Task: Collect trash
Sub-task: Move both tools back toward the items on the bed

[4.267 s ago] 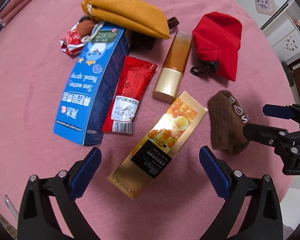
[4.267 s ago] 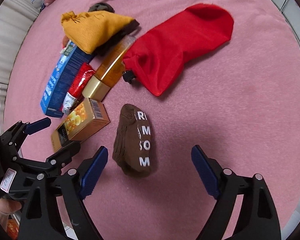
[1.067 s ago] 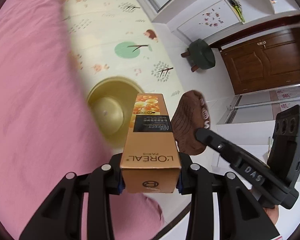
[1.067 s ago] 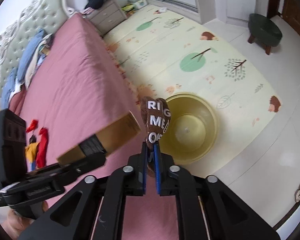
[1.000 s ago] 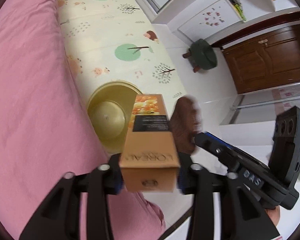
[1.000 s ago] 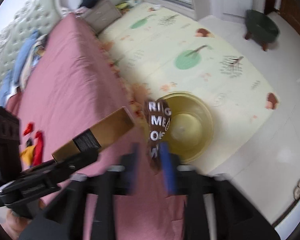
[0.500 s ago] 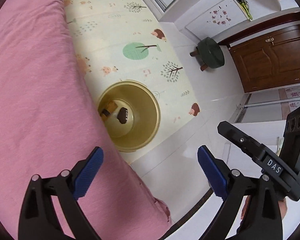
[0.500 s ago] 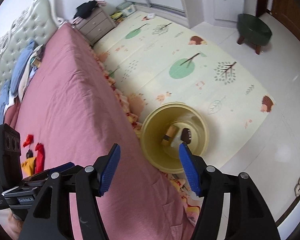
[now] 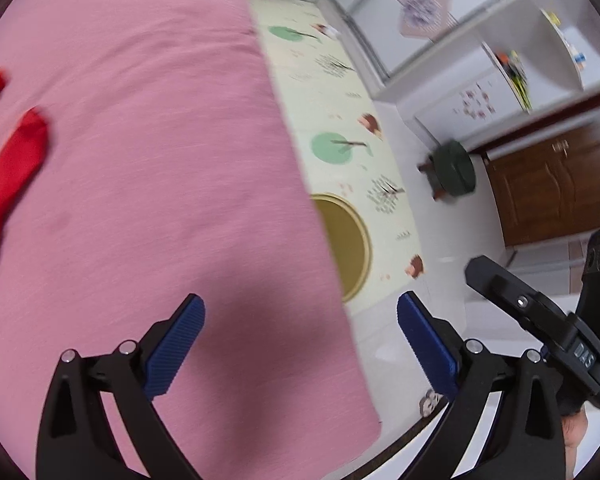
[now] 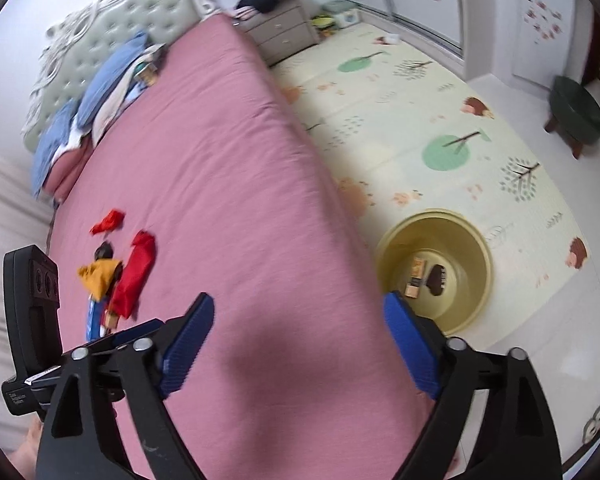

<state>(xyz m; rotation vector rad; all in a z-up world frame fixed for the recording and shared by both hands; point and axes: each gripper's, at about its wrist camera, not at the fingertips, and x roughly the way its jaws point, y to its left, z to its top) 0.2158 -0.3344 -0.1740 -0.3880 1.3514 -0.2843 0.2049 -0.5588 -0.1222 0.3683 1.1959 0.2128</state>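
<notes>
Nearest to me are the two grippers, both over the foot end of the pink bed (image 10: 228, 168). The right gripper (image 10: 298, 344) has its blue pads (image 10: 188, 344) spread wide and nothing is between them. The left gripper (image 9: 300, 344) is the same: the jaws stand far apart and they hold nothing. In the right wrist view the black body of the left gripper shows at the lower left, just over the sheet.

A little further, on the floor just beside the bed edge, stands a round yellow bin (image 10: 476, 280). Inside it, on the bottom, lie a golden carton (image 10: 415, 278) and a brown sock (image 10: 436, 274), side by side and close together. In the left wrist view only one side of the bin (image 9: 358, 248) shows, the rest is hidden behind the bed edge.

The remaining things lie in a small group on the bed, well apart from the bin: a red pouch (image 10: 134, 276), a mustard-yellow cloth bag (image 10: 98, 274) touching it, a blue box (image 10: 92, 318) partly under them, and a small red rag (image 10: 108, 220) a bit further up. The view is blurred there, so smaller pieces I cannot tell.

Beyond the bin the play mat (image 10: 420, 120) with trees and hedgehogs covers the floor, and a dark green stool (image 10: 576, 114) stands near the door. At the head of the bed are blue pillows (image 10: 100, 80) and a grey nightstand (image 10: 284, 28).
</notes>
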